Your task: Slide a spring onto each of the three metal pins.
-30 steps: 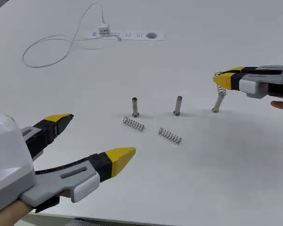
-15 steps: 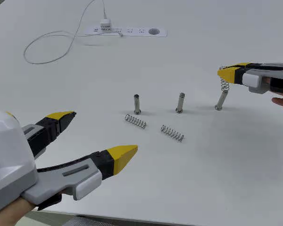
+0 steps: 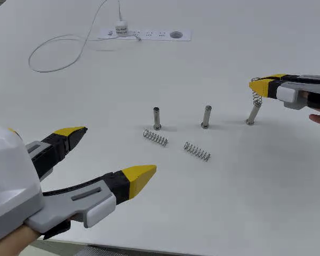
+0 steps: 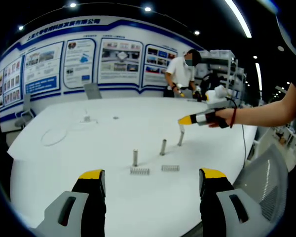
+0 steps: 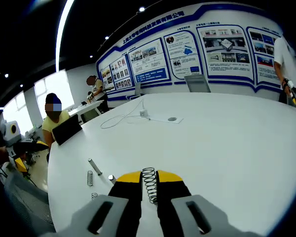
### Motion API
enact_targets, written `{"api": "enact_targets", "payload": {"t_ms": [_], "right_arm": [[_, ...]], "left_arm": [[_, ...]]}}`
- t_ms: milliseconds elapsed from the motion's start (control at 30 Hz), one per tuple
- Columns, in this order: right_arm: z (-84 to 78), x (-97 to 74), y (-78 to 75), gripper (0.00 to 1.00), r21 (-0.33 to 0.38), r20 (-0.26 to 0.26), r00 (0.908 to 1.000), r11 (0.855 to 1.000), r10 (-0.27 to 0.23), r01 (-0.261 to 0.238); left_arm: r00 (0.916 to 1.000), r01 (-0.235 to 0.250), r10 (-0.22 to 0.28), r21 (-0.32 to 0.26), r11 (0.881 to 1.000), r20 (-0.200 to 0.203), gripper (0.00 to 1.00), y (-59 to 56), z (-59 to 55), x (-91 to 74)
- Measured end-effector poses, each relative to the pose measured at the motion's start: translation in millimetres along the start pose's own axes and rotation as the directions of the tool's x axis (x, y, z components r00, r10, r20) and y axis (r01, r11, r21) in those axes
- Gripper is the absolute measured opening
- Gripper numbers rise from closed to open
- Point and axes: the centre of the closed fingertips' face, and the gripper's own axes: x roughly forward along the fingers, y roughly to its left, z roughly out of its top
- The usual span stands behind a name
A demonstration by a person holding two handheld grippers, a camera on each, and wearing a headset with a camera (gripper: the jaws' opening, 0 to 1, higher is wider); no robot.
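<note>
Nearest the person, the left tool (image 3: 104, 153) hangs released, its jaws spread wide with nothing between them, well to the near left of the middle pin (image 3: 206, 116). That pin stands upright and bare on the white tabletop (image 3: 229, 208).

Just nearer than it lies the right loose spring (image 3: 197, 151), flat on its side. The left loose spring (image 3: 155, 138) lies further to the left of the middle pin, close in front of the left pin (image 3: 157, 118), which is also upright and bare.

To the right of the middle pin, at about the same depth, is the right pin (image 3: 251, 114), leaning with its top towards the right tool (image 3: 262, 85). That tool is clenched on the held spring (image 3: 256, 97); the right gripper view shows the upper coils squeezed between the closed jaws.

The held spring hangs down from the jaw tips, its long axis nearly in line with the leaning pin and its lower end meeting the pin's top. Whether the first coils already ring the pin I cannot tell.

The coming move seems to turn on that line-up. The pin lies straight below the spring and the spring straight below the right tool, so the travel would be downward along the tilted pin. The right tool is the one in place, with the left tool well apart.

Far beyond the middle pin lie a power strip (image 3: 149, 34) and its looping cable (image 3: 56, 50).
</note>
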Motion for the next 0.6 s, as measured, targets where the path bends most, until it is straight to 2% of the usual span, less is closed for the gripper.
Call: {"api": "enact_targets", "payload": {"t_ms": [600], "right_arm": [[-2.2, -4.1, -1.3, 0.11, -0.006, 0.033, 0.9994, 1.000, -0.008, 0.008]], "left_arm": [[1.0000, 0.005, -0.005, 0.006, 1.000, -0.005, 0.79, -1.5, -0.3, 0.4]]}}
